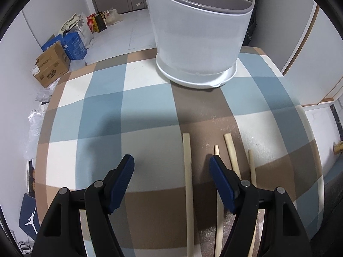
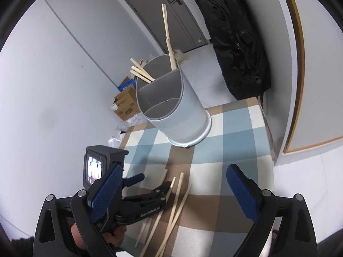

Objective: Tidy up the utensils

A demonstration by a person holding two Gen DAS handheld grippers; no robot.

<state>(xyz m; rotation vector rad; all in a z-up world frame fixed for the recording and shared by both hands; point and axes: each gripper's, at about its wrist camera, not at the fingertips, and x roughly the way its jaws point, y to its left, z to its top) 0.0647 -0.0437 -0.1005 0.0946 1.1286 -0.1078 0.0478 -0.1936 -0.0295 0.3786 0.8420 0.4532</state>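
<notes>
Left wrist view shows the left gripper [image 1: 171,167] low over the checked table [image 1: 103,111], its jaws apart and holding nothing. One chopstick [image 1: 188,184] lies on the cloth between the two fingers, and three more chopsticks [image 1: 232,158] lie just beside and under the right finger. The holder [image 1: 199,34] stands at the far edge of the table. In the right wrist view the right gripper [image 2: 171,188] is also wide apart and empty, above the loose sticks. Some chopsticks [image 2: 141,71] already stand in the back compartments of the holder.
</notes>
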